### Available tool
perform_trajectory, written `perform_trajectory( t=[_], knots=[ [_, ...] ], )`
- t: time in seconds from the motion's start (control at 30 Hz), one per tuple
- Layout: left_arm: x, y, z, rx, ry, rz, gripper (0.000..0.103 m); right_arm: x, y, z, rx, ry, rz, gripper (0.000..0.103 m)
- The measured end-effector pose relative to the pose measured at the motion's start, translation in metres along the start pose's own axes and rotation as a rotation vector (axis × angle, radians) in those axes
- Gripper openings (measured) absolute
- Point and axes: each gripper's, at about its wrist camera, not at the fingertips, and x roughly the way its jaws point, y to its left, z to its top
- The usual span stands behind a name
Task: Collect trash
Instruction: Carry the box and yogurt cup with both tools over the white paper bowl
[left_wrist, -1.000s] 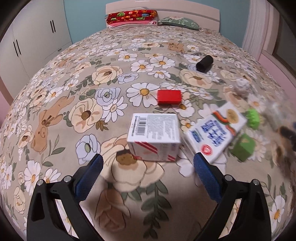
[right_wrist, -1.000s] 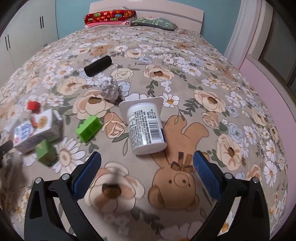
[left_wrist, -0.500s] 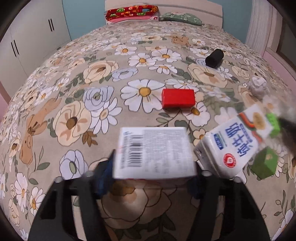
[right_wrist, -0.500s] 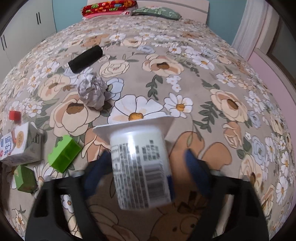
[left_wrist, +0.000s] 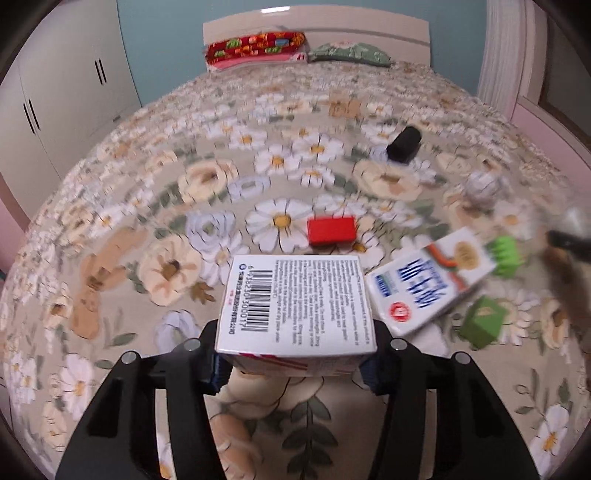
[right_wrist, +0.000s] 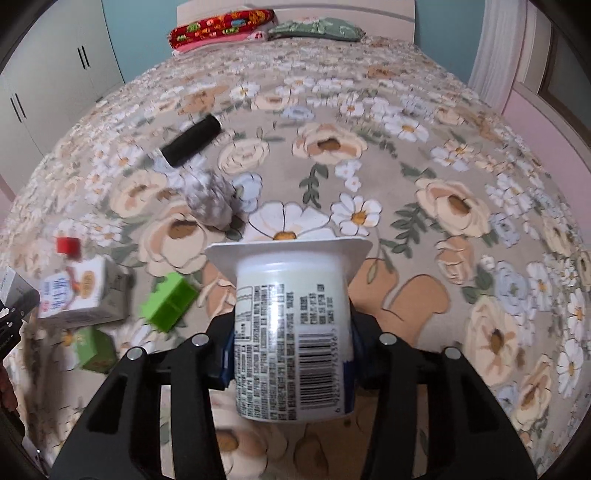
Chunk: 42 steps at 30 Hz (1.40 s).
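Note:
My left gripper (left_wrist: 295, 363) is shut on a white carton box (left_wrist: 295, 306) with a barcode on top and holds it above the flowered bedspread. My right gripper (right_wrist: 290, 354) is shut on a white yogurt cup (right_wrist: 291, 328), rim pointing away, and holds it above the bed. A milk carton (left_wrist: 428, 288) lies just right of the box; it also shows in the right wrist view (right_wrist: 79, 291). A crumpled paper ball (right_wrist: 210, 199) lies ahead left of the cup; it also shows in the left wrist view (left_wrist: 480, 186).
A red block (left_wrist: 331, 229), a bright green brick (left_wrist: 506, 254) and a dark green cube (left_wrist: 482, 321) lie on the bed. A black cylinder (right_wrist: 192, 146) lies farther back. Pillows (left_wrist: 258, 50) sit at the headboard. A white wardrobe (left_wrist: 55, 103) stands on the left.
Both grippers moved forward around their objects and closed. The left one took hold of the carton box, the right one the yogurt cup, and both have lifted.

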Motion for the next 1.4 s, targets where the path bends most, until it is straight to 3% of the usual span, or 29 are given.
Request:
perform_trajectory(
  t=[0.2, 0.47, 0.93, 1.17, 1.4],
  knots=[
    [-0.072, -0.003, 0.015, 0.049, -0.074, 0.003, 0.056, -0.078, 0.009, 0.002, -0.026, -0.078, -0.002, 0.048],
    [-0.188, -0.007, 0.028, 0.09, -0.179, -0.032, 0.056, -0.216, 0.032, -0.019, -0.092, -0.203, 0.019, 0.048],
    [-0.386, -0.028, -0.028, 0.123, -0.385, -0.121, 0.056, -0.431, 0.082, -0.115, -0.21, -0.389, 0.095, 0.048],
    [-0.448, -0.03, -0.068, 0.147, -0.466, -0.118, 0.056, -0.492, 0.101, -0.169, -0.273, -0.427, 0.105, 0.048],
    [-0.459, -0.03, -0.109, 0.184, -0.434, -0.145, 0.056, -0.512, 0.112, -0.219, -0.308, -0.416, 0.125, 0.048]
  ],
)
